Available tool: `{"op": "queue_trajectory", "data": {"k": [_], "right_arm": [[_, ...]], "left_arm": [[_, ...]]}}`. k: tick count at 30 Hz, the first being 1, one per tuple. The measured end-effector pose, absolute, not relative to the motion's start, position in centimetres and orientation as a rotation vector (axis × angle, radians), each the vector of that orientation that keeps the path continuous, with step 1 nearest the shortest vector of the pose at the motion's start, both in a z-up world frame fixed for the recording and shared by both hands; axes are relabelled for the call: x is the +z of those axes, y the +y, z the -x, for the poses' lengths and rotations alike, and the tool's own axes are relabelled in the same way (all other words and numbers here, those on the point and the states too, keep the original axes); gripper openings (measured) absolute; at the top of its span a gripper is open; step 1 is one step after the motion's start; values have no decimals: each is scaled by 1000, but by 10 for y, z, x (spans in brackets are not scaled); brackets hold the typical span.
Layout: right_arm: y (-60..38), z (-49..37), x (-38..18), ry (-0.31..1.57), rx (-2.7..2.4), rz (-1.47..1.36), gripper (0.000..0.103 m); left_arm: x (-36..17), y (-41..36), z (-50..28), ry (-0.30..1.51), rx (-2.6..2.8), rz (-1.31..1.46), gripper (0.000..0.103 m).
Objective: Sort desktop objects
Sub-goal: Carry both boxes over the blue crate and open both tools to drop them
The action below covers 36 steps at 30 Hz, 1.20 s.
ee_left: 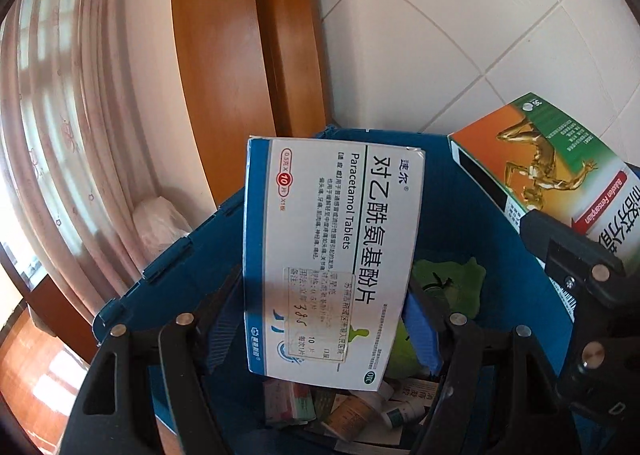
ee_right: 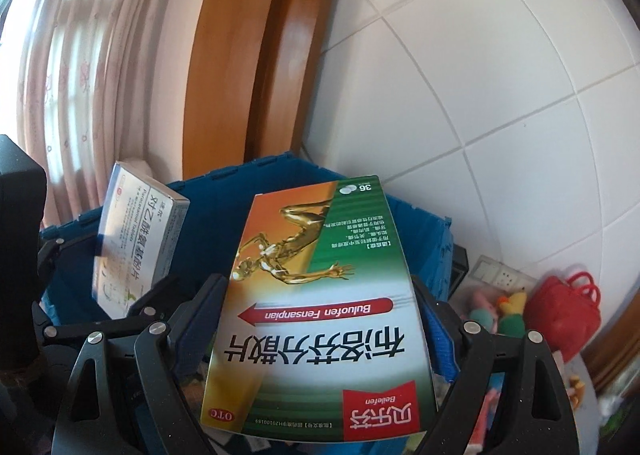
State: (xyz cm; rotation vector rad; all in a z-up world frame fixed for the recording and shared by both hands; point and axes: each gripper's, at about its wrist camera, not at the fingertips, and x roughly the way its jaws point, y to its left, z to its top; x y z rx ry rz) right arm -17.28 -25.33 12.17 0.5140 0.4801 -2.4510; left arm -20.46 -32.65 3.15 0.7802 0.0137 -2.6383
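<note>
Blue crate [ee_left: 460,191] below: left gripper [ee_left: 324,319] pinches "Paracetamol Tablets" box [ee_left: 332,255]; right gripper [ee_right: 320,319] seemingly pinches "Buluofen Fensanpian" box [ee_right: 320,295].

Both claws point forward and slightly downward, side by side. The left claw [ee_left: 324,295] has its black fingers [ee_left: 180,359] spread partway, pads pressed on the flat sides of a white and blue box [ee_left: 332,247]. The right claw [ee_right: 320,311] stands wider, clamped on a green and orange box [ee_right: 320,295].
</note>
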Motion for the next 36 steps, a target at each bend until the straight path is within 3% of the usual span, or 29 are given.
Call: {"op": "queue_trajectory", "data": {"k": [9,12,14,18,36], "right_arm": [[-260,191,114,585,-2473,-501,89],[-263,189,109,631,-2480,-484,93],[-264,185,109,635,-2493,-465,103],[-264,174,110,635,-2493,-457,103],[-193,149,106,455,-2481,-606,103]], "left_arm": [[28,-333,198,43,-2630,-815,80],[27,-335,197,50,-2627,-825,80],[29,-332,195,52,-2630,-830,80],[30,-332,191,45,-2630,-832,80],[35,-302,145,120,-2736,-835,80]]}}
